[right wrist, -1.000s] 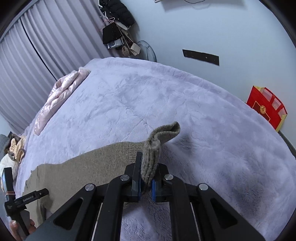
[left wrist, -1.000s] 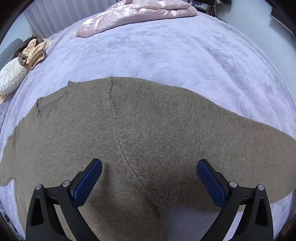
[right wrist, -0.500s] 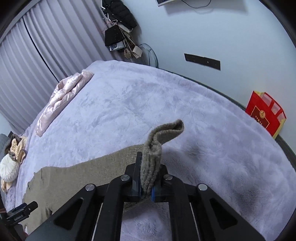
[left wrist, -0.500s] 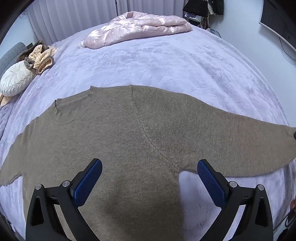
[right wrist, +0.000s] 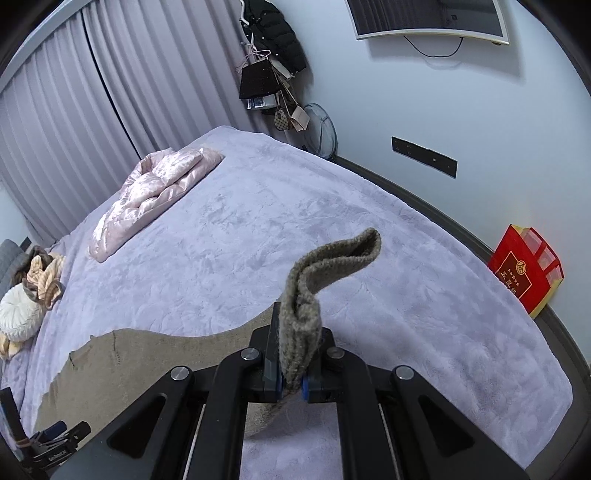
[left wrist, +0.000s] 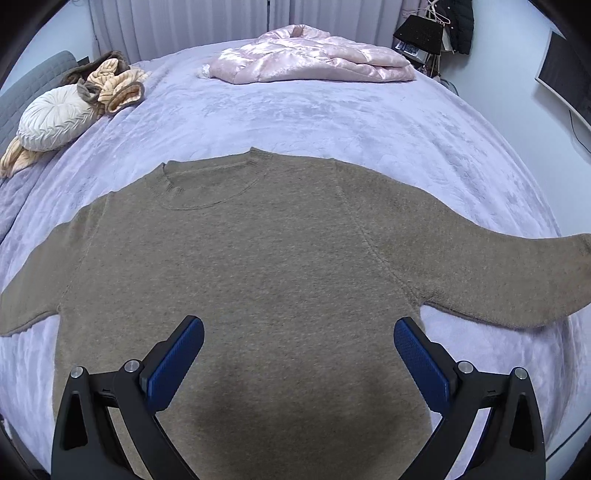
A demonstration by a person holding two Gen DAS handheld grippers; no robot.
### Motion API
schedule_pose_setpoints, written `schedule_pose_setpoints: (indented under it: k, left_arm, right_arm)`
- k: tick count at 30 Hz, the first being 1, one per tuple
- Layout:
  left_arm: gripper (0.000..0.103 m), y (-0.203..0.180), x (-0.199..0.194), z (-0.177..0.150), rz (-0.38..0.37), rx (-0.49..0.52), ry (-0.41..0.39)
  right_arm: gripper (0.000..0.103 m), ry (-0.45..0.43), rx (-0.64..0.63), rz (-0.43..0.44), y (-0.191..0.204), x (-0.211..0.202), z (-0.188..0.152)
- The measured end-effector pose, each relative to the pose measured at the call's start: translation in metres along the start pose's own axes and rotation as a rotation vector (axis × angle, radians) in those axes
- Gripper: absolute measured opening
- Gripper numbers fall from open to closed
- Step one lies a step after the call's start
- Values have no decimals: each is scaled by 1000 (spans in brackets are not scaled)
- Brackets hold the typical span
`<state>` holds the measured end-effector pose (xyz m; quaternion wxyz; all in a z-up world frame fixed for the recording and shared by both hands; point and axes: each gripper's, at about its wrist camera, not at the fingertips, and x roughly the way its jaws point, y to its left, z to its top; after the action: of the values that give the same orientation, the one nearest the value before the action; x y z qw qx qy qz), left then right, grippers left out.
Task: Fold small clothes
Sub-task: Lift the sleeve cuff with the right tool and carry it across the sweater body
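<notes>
A bed [right wrist: 332, 229] under a lilac plush cover filled the room. Pleated grey curtains [right wrist: 92, 110] hung behind it. A pale wall [right wrist: 498, 110] carried a curved screen [right wrist: 428, 18]; a red bag [right wrist: 524, 273] stood below.

Taupe knit sweater [left wrist: 258, 266] flat on the lavender bed — one sleeve cuff [right wrist: 332, 266] raised, pinched.

Both tools share one build. The left gripper [left wrist: 298, 338] has two matte black fingers with triangular cut-outs, silver round screw heads at the pivots, and flat blue pads with a fine dotted texture. The right gripper [right wrist: 293, 373] has the same black linkage arms with triangular openings, four silver screw heads and blue pad edges.
</notes>
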<state>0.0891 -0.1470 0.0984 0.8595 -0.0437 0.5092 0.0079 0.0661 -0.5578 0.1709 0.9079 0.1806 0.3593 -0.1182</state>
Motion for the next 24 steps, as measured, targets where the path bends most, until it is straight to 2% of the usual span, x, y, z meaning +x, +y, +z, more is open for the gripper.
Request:
schedule_pose_setpoints:
  k: [13, 24]
  left_arm:
    - [103, 90, -15, -30, 5, -102, 3]
    - [103, 142, -18, -52, 19, -143, -2]
  right_arm:
    - [7, 12, -96, -40, 76, -19, 8]
    - [7, -26, -207, -43, 160, -45, -2]
